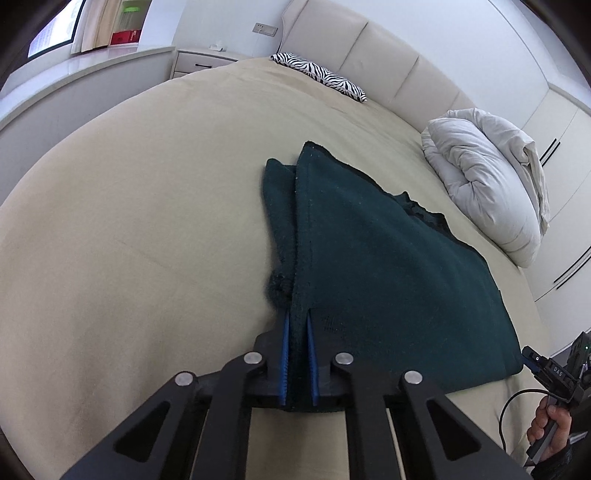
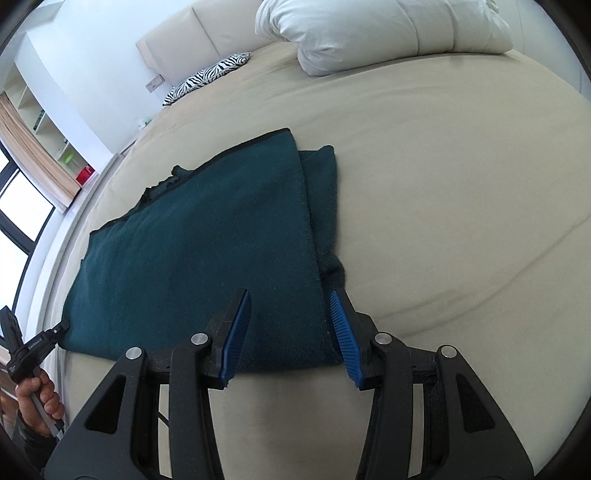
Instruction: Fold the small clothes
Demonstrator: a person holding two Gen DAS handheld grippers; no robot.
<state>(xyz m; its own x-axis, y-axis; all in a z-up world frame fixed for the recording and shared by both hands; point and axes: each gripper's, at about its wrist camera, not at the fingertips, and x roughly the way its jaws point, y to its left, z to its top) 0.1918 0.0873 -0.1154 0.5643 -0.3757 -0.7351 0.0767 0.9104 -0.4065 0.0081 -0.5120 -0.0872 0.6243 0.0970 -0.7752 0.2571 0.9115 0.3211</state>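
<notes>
A dark green fleece garment (image 1: 388, 266) lies flat on the beige bed (image 1: 129, 221), with a narrower layer showing along its left edge. My left gripper (image 1: 298, 325) is shut on the garment's near left corner, the cloth pinched between its blue pads. In the right wrist view the same garment (image 2: 207, 240) lies ahead. My right gripper (image 2: 290, 306) is open, its blue fingers (image 2: 238, 325) spread over the garment's near right corner, nothing held. The right gripper also shows in the left wrist view (image 1: 550, 373), the left gripper in the right wrist view (image 2: 37, 343).
A white folded duvet (image 1: 487, 184) lies at the bed's far right, also in the right wrist view (image 2: 369, 29). A zebra-print pillow (image 1: 321, 75) rests by the padded headboard (image 1: 369, 48). A nightstand (image 1: 199, 61) and window ledge (image 1: 74, 70) stand at the far left.
</notes>
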